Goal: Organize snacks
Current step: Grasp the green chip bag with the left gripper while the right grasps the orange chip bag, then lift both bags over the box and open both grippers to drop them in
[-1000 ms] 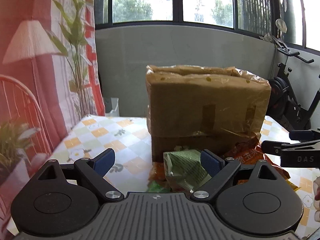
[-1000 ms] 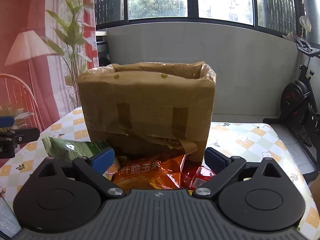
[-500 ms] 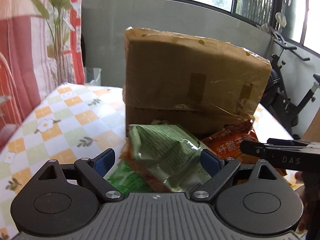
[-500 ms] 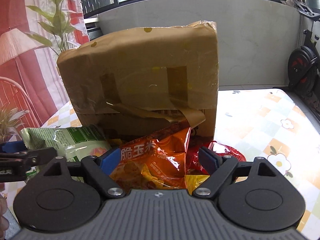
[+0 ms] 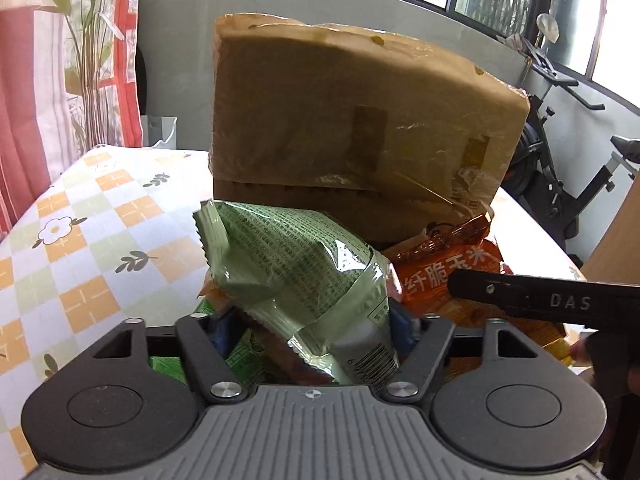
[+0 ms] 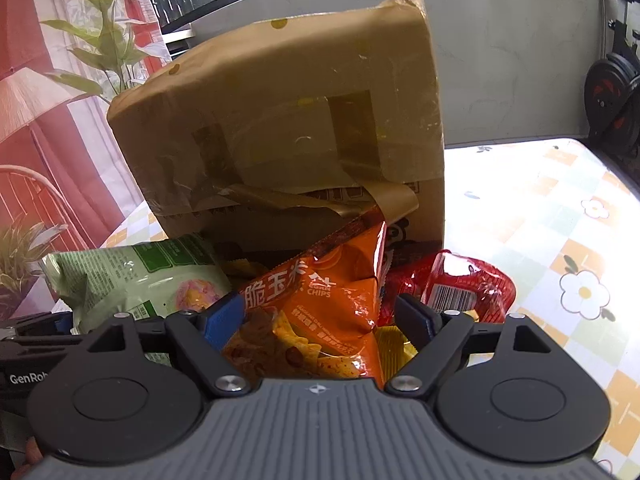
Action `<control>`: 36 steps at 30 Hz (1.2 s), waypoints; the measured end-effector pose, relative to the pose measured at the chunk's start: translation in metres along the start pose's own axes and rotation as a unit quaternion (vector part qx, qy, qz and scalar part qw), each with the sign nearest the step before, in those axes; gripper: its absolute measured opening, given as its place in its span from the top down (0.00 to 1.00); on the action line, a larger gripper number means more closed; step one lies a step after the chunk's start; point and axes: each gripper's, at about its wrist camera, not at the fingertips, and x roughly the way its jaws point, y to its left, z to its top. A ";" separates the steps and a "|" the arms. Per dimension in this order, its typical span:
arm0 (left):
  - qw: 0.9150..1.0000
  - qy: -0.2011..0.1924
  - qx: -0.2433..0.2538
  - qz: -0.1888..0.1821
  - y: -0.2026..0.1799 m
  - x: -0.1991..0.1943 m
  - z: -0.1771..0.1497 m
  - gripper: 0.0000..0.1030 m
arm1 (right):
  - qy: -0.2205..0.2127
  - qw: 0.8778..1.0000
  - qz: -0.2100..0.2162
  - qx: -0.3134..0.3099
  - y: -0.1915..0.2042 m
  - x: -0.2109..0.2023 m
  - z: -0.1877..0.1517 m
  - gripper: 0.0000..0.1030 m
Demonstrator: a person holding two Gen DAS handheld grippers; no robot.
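A pale green snack bag (image 5: pixel 296 276) lies on a heap of snacks in front of a taped cardboard box (image 5: pixel 360 128). My left gripper (image 5: pixel 312 326) is open, its fingers on either side of the green bag's near end. An orange corn-chip bag (image 6: pixel 316 308) lies between the open fingers of my right gripper (image 6: pixel 320 318). The green bag (image 6: pixel 132 280) shows at the left of the right wrist view, the orange bag (image 5: pixel 448 276) at the right of the left wrist view. The right gripper's finger (image 5: pixel 520 296) crosses the left wrist view.
A red packet (image 6: pixel 456 288) lies right of the orange bag, and a bright green packet (image 5: pixel 240 356) lies under the pale one. The table has a checked flower cloth (image 5: pixel 100 248). The box (image 6: pixel 288 120) stands close behind the heap. An exercise bike (image 5: pixel 560 160) stands beyond.
Both grippers have moved forward and down onto the snack heap. The green bag now lies between the left fingers and the orange bag between the right fingers, and both pairs of fingers have narrowed slightly.
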 end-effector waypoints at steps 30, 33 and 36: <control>0.990 -0.109 0.055 0.077 -0.013 -0.092 0.026 0.35 | -0.105 0.994 0.007 -0.041 0.025 -0.092 0.005 0.64; 0.988 -0.121 0.057 0.079 -0.014 -0.099 0.034 0.35 | -0.126 0.991 0.008 -0.051 0.028 -0.104 0.012 0.64; 0.987 -0.127 0.054 0.080 -0.017 -0.103 0.042 0.35 | -0.142 0.988 0.010 -0.061 0.031 -0.111 0.019 0.64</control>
